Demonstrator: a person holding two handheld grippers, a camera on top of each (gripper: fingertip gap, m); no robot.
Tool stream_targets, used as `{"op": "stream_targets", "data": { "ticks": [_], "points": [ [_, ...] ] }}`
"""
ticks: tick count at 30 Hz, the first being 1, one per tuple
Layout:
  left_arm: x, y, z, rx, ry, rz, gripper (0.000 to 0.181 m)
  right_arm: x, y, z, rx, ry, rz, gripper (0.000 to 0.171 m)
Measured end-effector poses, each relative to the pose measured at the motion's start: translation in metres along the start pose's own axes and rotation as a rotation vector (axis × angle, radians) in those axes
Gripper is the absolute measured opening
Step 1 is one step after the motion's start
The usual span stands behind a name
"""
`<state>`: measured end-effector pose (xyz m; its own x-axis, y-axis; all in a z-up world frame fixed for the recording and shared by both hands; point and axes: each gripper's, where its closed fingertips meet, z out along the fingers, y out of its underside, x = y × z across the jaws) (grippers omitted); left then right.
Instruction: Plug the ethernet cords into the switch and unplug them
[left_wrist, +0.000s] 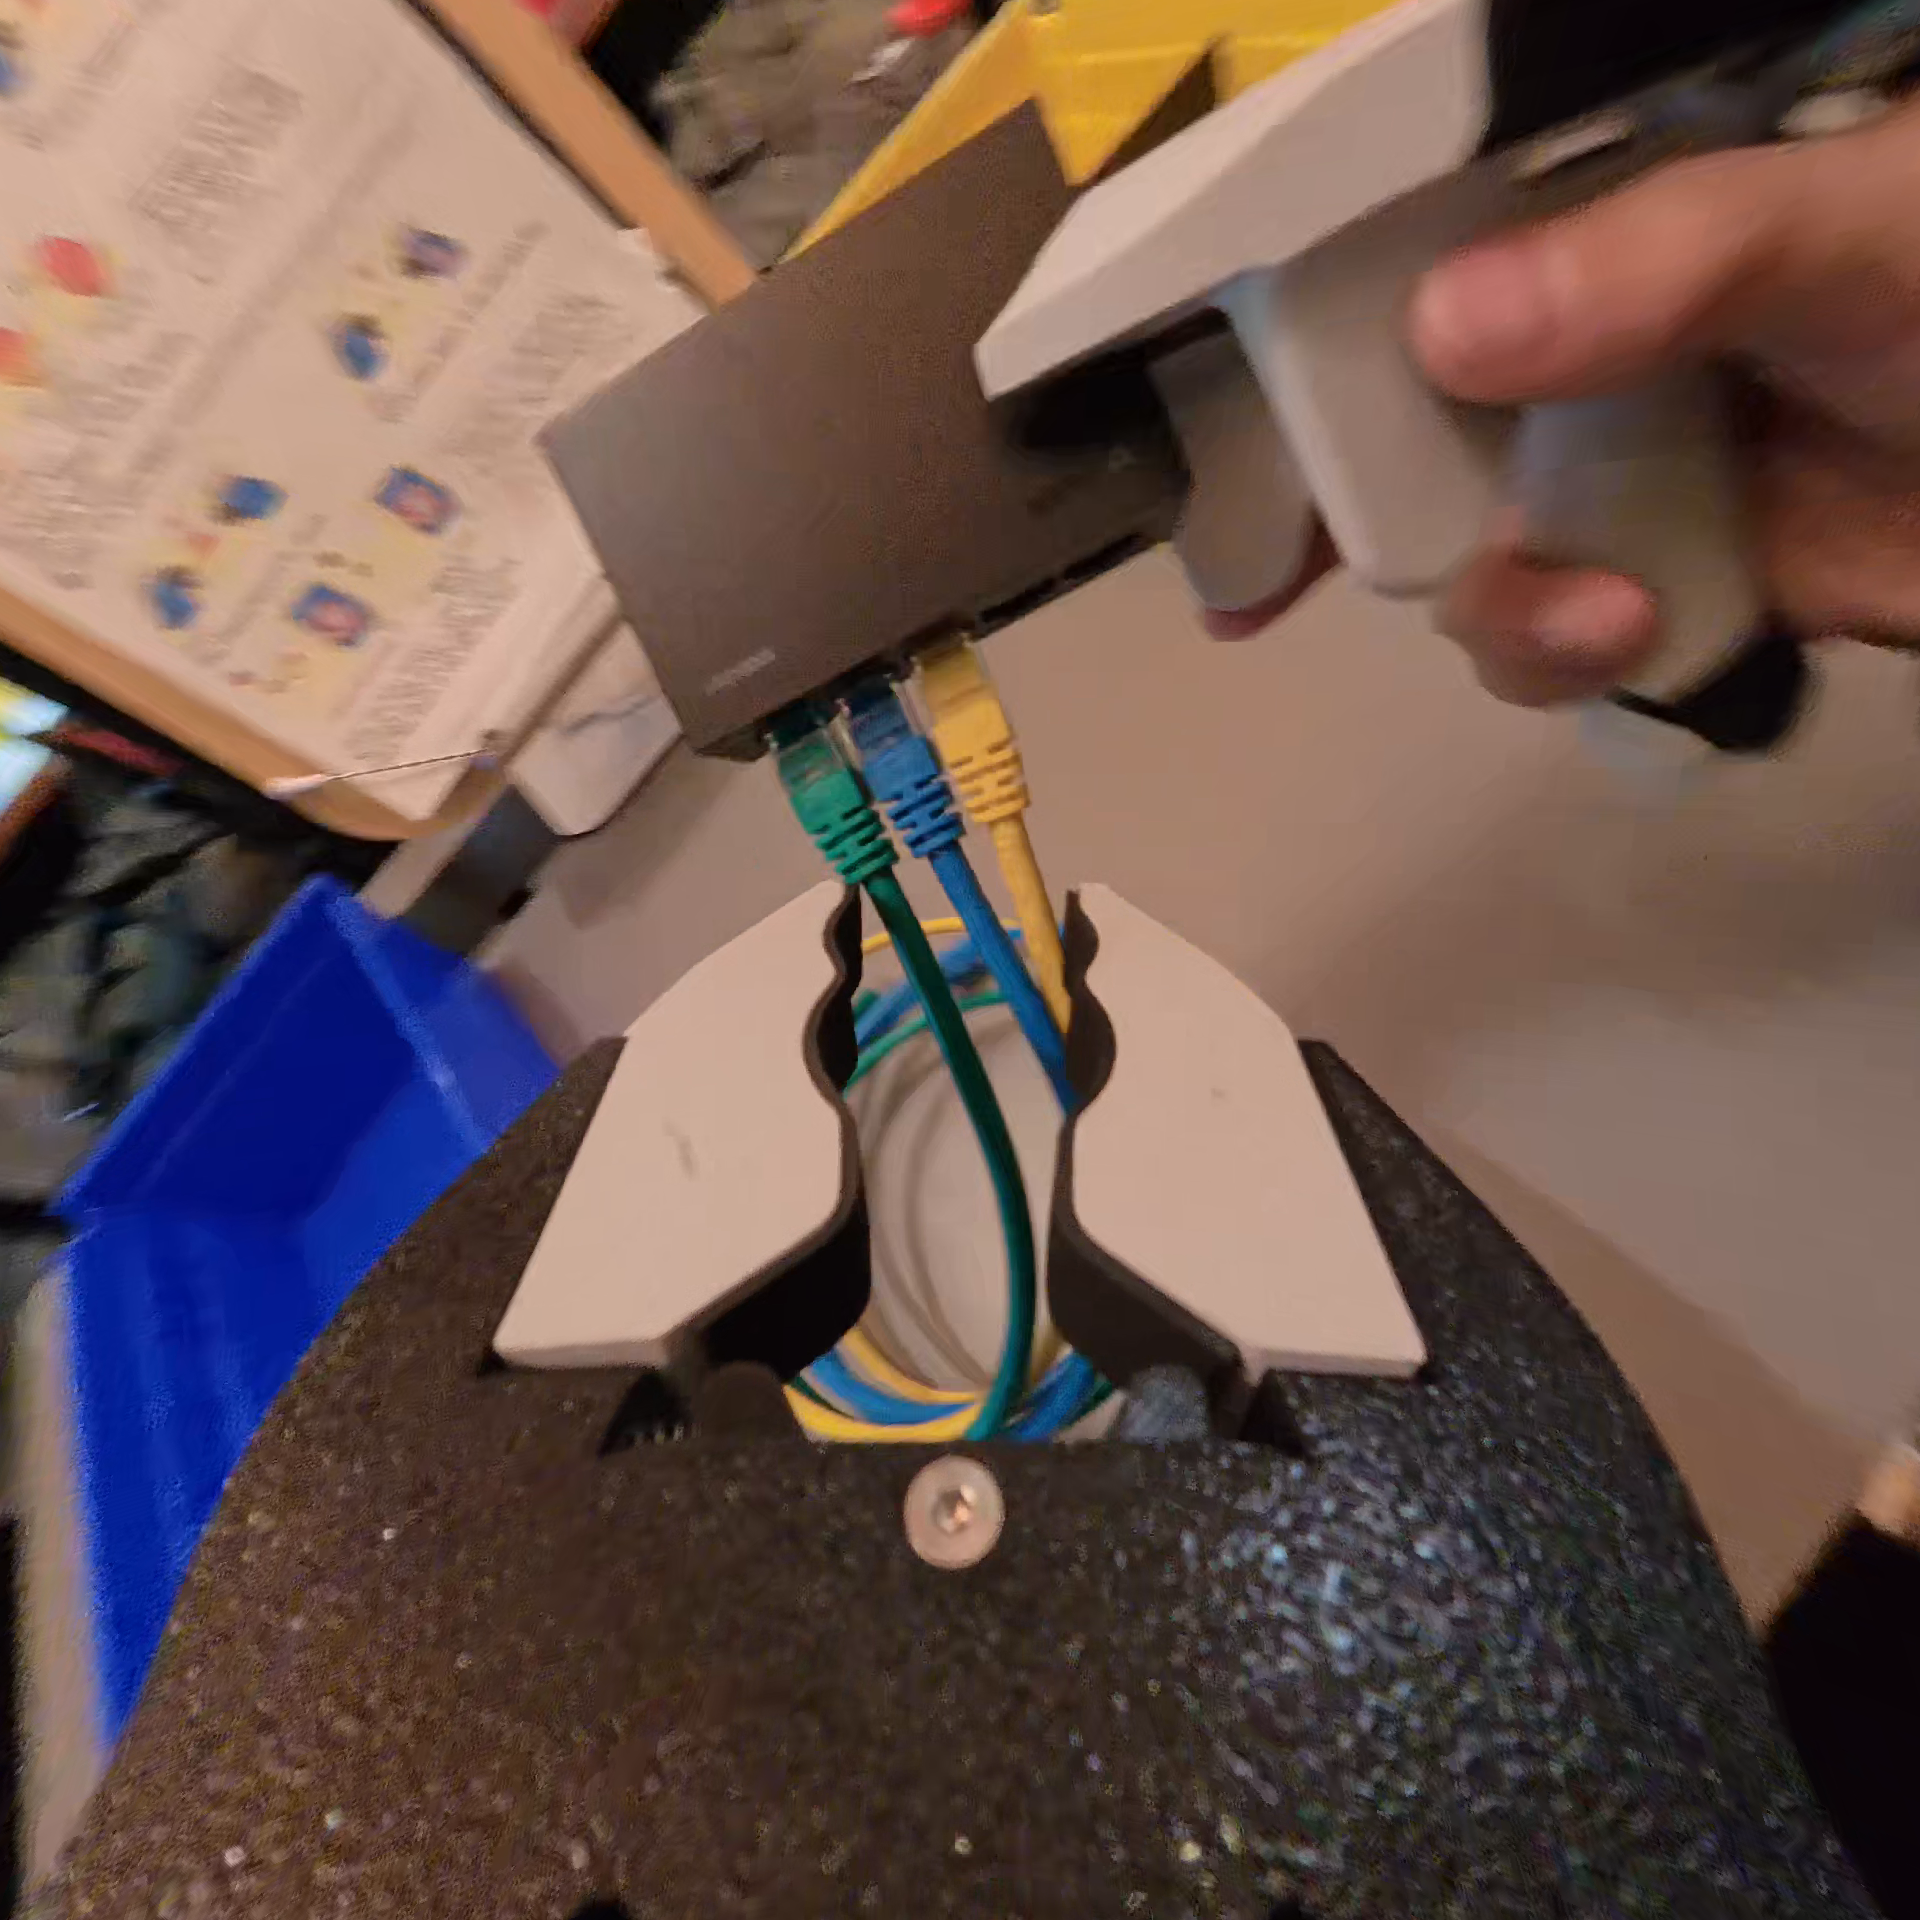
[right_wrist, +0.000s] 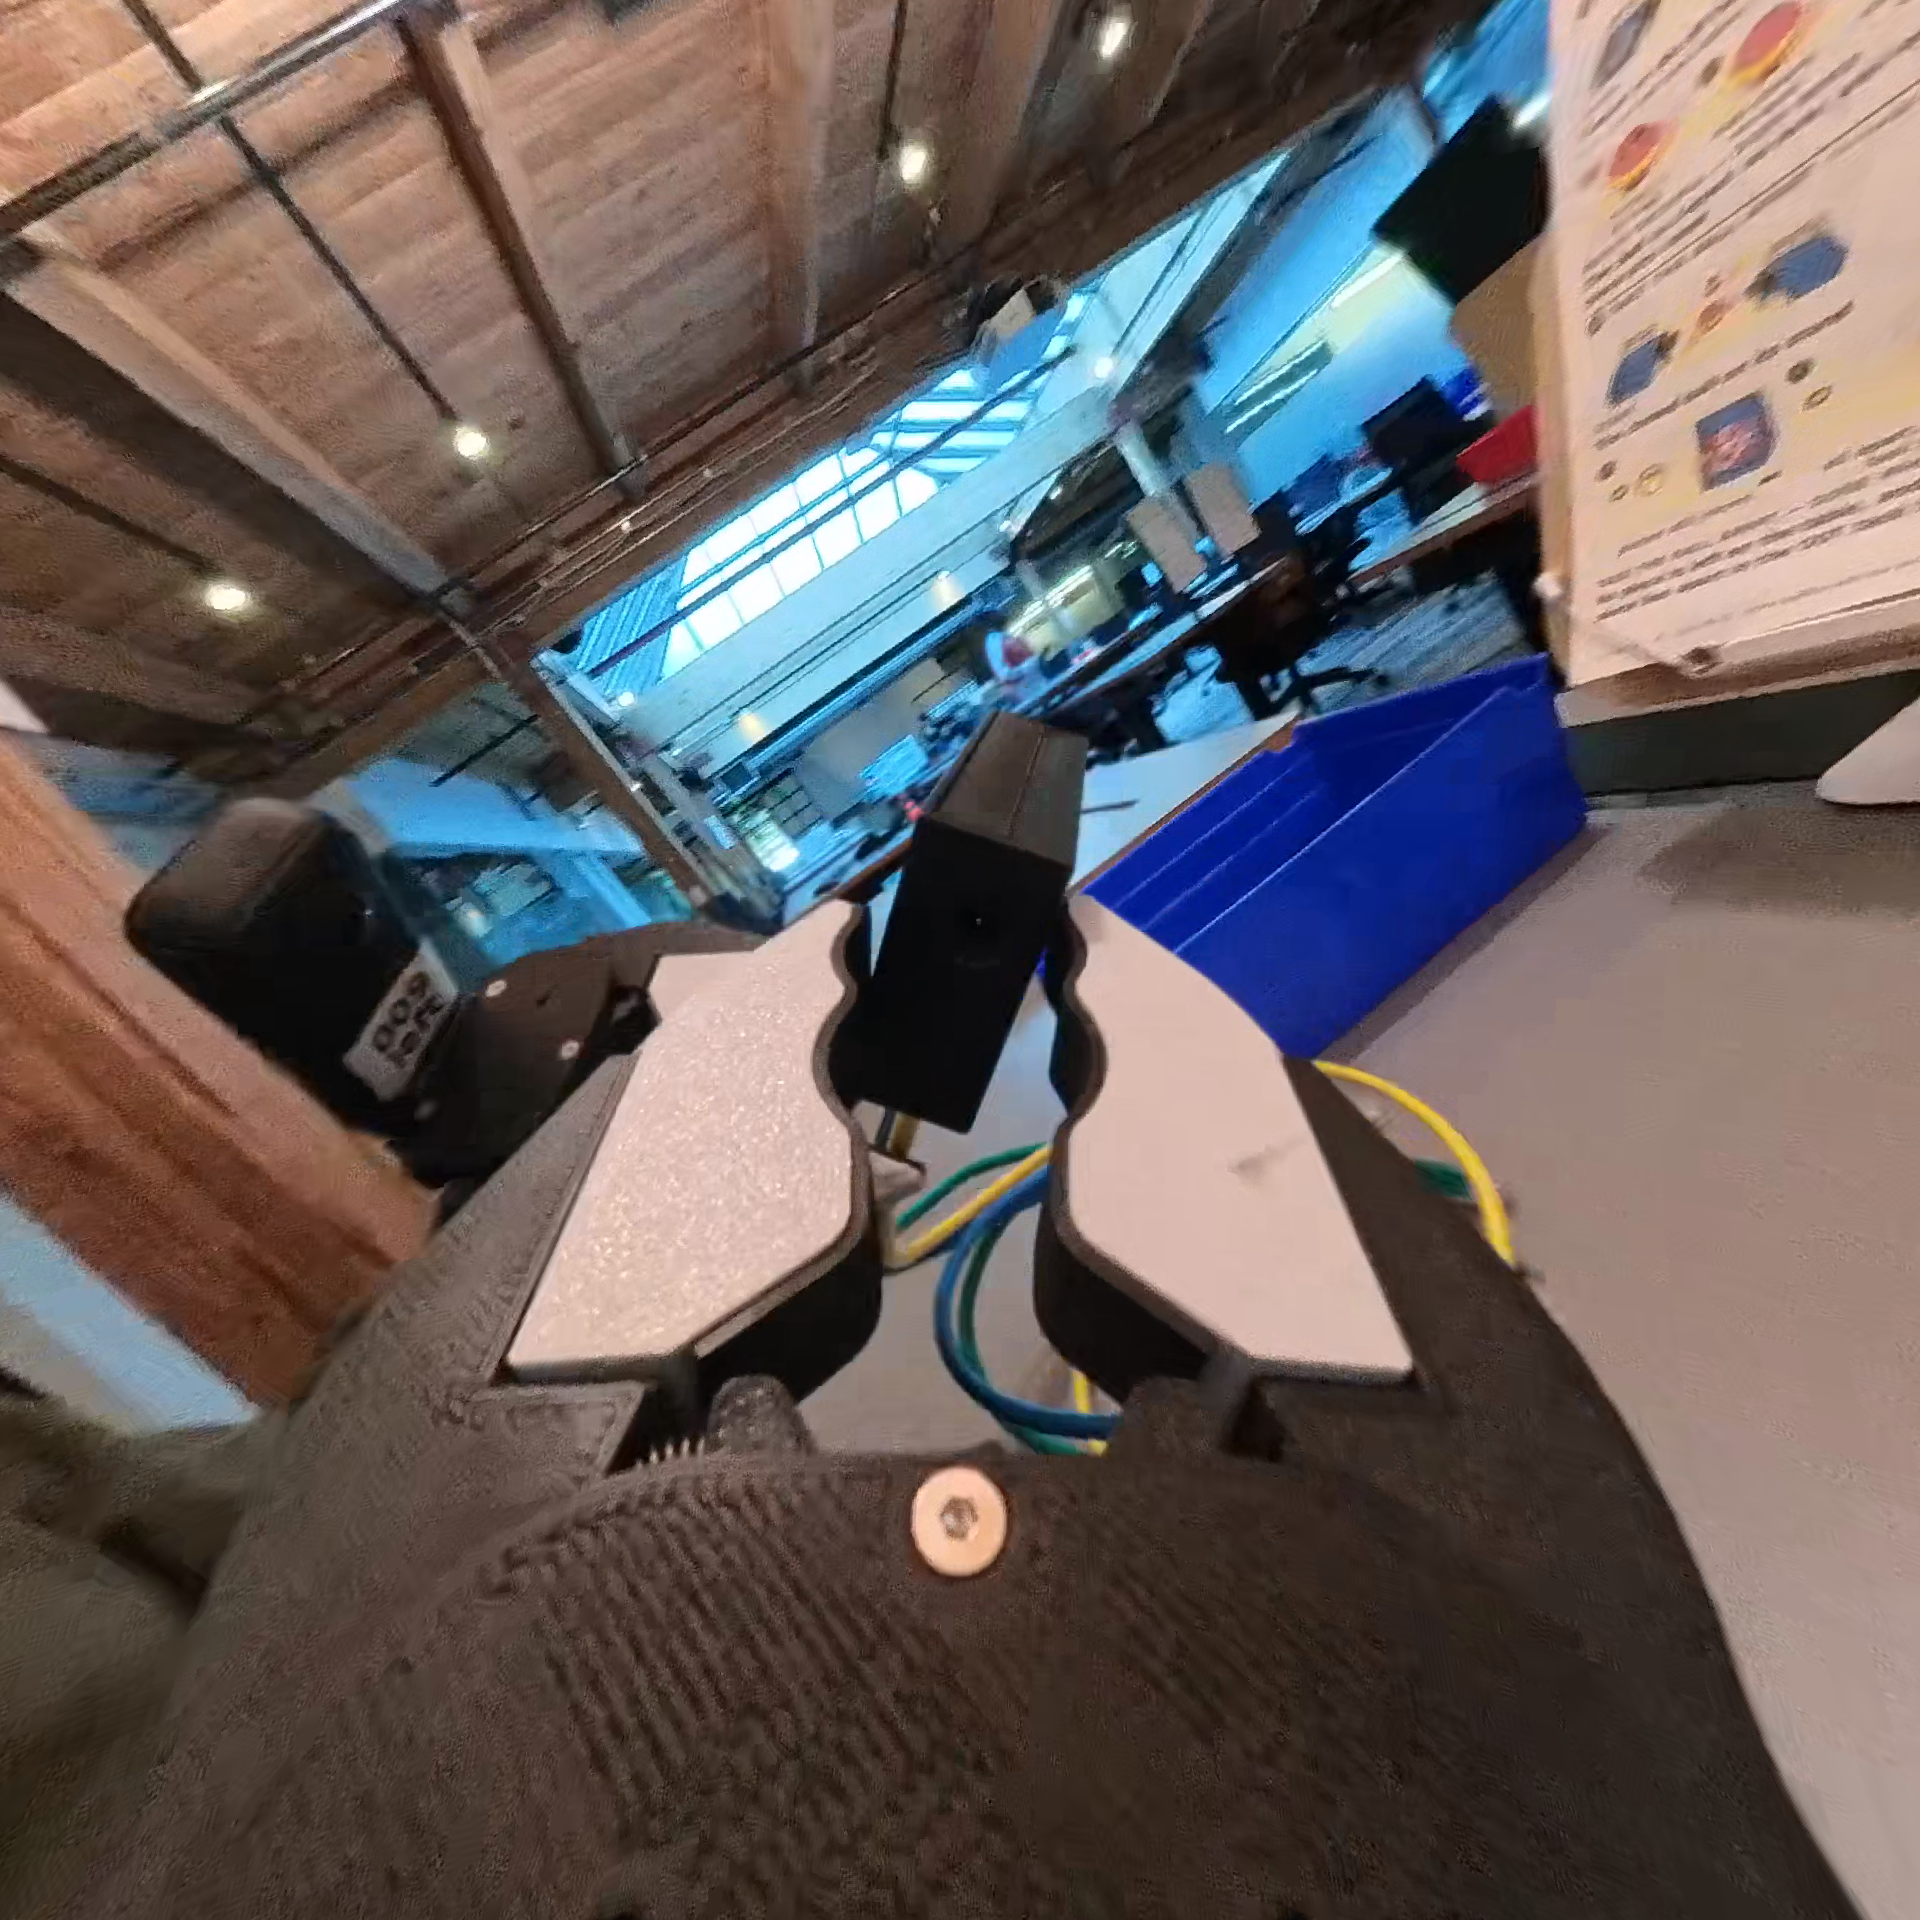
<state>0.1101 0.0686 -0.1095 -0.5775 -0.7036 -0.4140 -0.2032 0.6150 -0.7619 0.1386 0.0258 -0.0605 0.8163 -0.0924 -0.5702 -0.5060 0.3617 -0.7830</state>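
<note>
So the switch is up off the counter, pinched at one end by the right claw, which is closed on its narrow side. In the right wrist view the dark box fills the gap between the fingers and leans a bit. All three cords are plugged in side by side along its front edge: green cord, blue cord, yellow cord, with their slack looping down onto the counter. The left claw sits just below the plugs, partly open and holding nothing; the cables run through the gap between its fingers but it isn't squeezing them. Main worry, I'd say: the switch is only held at one end, so a pull on any plug could twist it in the grip or yank it loose. The plugs are also packed tight, so grabbing one boot could catch its neighbour, and if the latch tab isn't pressed the plug probably won't come out cleanly. The loops under the left claw could snag too. For room, there's a blue bin off to the left near the counter edge and a printed board standing behind, while the right side of the counter looks open for pulling back.
</note>
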Motion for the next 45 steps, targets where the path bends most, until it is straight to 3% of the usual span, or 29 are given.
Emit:
{"op": "stream_targets", "data": {
  "ticks": [6,11,15,18,23,25,30,34,37,39,41,45],
  "points": [
    [-0.011,-0.03,-0.035,0.174,0.346,-0.163,0.053,-0.003,0.022,-0.02,-0.299,-0.193,0.007,0.028],
    [0.005,-0.015,-0.022,-0.011,0.69,-0.203,0.066,-0.021,0.034,-0.027,-0.396,-0.314,-0.015,0.028],
    [0.033,-0.008,-0.009,-0.119,0.876,-0.178,0.057,-0.032,0.043,-0.028,-0.448,-0.371,-0.039,0.028],
    [0.052,-0.007,-0.005,-0.173,1.002,-0.168,0.028,-0.025,0.048,-0.026,-0.468,-0.329,-0.055,0.028],
    [0.038,-0.011,0.023,-0.141,0.947,-0.338,0.027,0.015,0.028,-0.023,-0.347,-0.114,-0.193,0.031],
    [0.019,-0.013,0.034,-0.088,0.892,-0.484,0.027,0.025,0.014,-0.024,-0.283,-0.005,-0.353,0.054],
    [-0.041,-0.025,0.048,0.16,0.746,-0.938,0.027,0.051,0.018,-0.017,-0.403,0.299,-0.886,0.078],
    [-0.052,-0.038,0.042,0.34,0.75,-1.218,0.027,0.054,0.009,-0.001,-0.321,0.464,-1.202,0.062],
    [-0.038,-0.033,0.041,0.361,0.799,-1.37,0.027,0.055,0.0,-0.004,-0.289,0.549,-1.456,0.037],
    [-0.029,-0.028,0.04,0.366,0.832,-1.442,0.027,0.056,0.012,-0.005,-0.354,0.501,-1.64,0.013],
    [-0.022,-0.02,0.039,0.361,0.851,-1.479,0.028,0.058,0.017,-0.007,-0.36,0.487,-1.763,0.011],
    [-0.013,-0.005,0.031,0.367,0.938,-1.463,0.032,0.059,0.033,-0.008,-0.391,0.353,-1.78,0.01]
  ]
}}
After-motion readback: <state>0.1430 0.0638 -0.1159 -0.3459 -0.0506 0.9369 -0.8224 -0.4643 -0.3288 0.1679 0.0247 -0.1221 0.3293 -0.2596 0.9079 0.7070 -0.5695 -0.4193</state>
